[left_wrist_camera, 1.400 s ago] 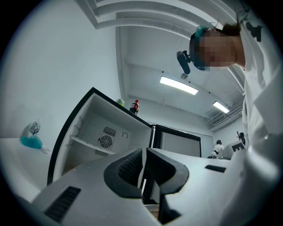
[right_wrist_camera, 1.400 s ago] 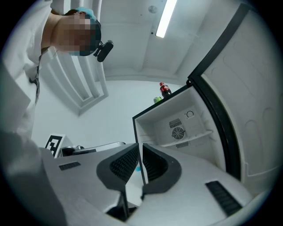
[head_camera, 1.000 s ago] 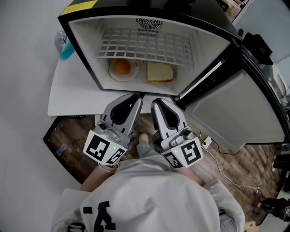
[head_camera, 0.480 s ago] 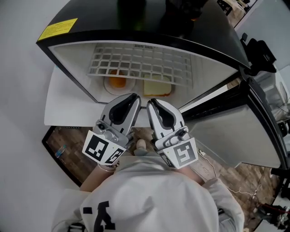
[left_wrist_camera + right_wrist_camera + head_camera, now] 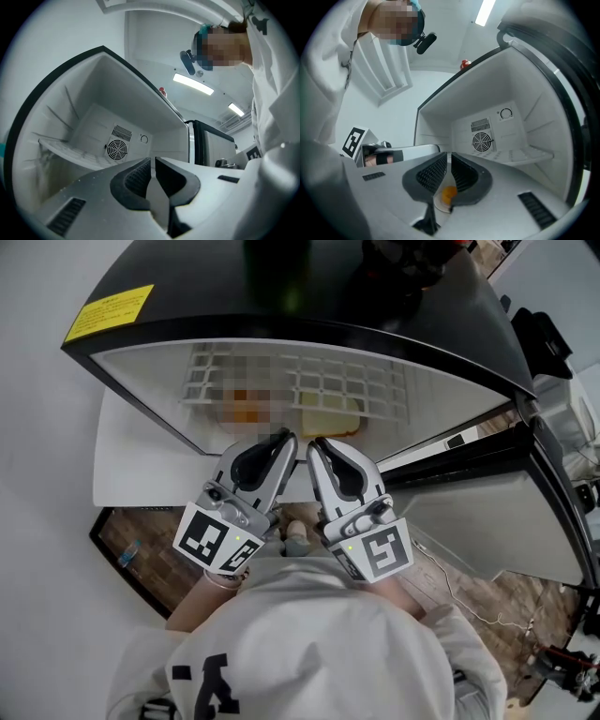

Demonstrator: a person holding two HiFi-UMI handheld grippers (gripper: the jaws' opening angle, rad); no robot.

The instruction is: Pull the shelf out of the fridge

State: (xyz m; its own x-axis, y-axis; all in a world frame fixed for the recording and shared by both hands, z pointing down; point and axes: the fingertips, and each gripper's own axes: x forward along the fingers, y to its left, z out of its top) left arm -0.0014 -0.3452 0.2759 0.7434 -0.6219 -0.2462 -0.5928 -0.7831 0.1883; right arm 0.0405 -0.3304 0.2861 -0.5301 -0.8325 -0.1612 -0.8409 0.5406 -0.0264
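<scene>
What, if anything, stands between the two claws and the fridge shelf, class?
Nothing visible does. The door hangs open, and the left claw and right claw, both shut, sit outside the opening facing the wire shelf. The food lies beneath it.

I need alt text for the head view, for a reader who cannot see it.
Two shut, empty tools, the left tool and the right tool, are held side by side before an open fridge. Inside, a white wire shelf sits above some food.
</scene>
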